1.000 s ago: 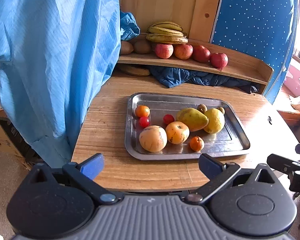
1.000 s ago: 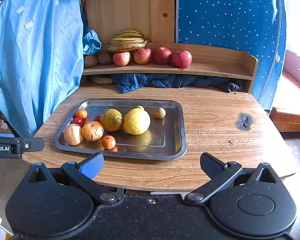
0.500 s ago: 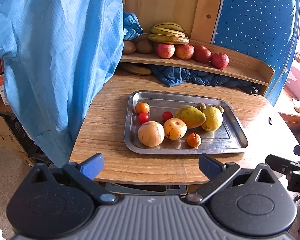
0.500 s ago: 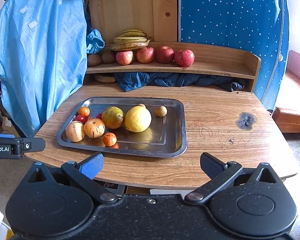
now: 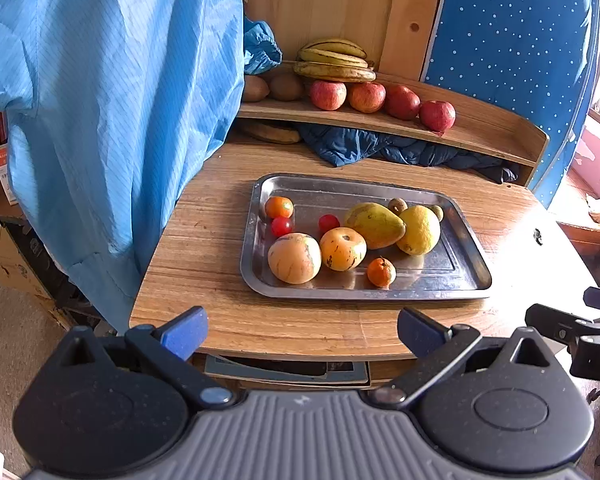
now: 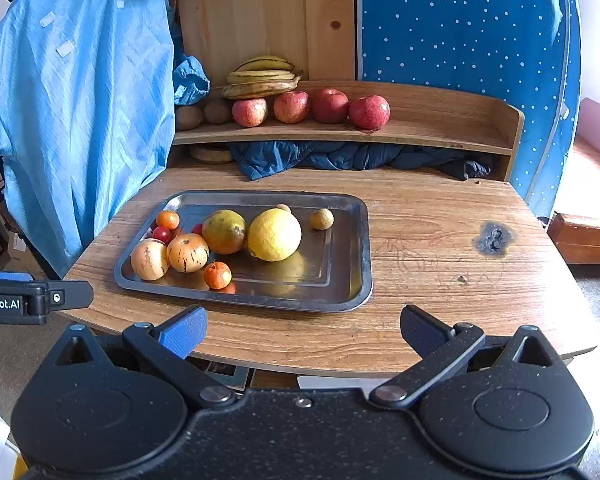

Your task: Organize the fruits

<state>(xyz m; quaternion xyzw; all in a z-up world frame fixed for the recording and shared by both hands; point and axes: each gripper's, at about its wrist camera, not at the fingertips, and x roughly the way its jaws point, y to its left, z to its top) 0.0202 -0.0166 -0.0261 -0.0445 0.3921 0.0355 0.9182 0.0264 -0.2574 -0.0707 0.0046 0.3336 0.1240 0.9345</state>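
Note:
A steel tray (image 5: 466, 276) (image 6: 352, 280) on the wooden table holds several fruits: two striped yellow round fruits (image 5: 295, 258) (image 6: 188, 253), a mango (image 5: 374, 225) (image 6: 224, 231), a lemon (image 5: 419, 230) (image 6: 275, 234), small oranges (image 5: 381, 272) (image 6: 217, 275) and cherry tomatoes (image 5: 281, 226). My left gripper (image 5: 302, 330) is open and empty, held back from the table's front edge. My right gripper (image 6: 303, 330) is open and empty, also before the front edge.
A wooden shelf (image 5: 484, 136) (image 6: 440, 132) at the back holds bananas (image 5: 334, 62), several red apples (image 6: 330, 106) and kiwis (image 5: 286, 87). Dark blue cloth (image 6: 340, 158) lies under it. A light blue garment (image 5: 100, 120) hangs at the left. The table has a burn mark (image 6: 493, 239).
Both grippers have drawn back from the table, so the tray looks farther away and the table's front edge shows. Both stay open.

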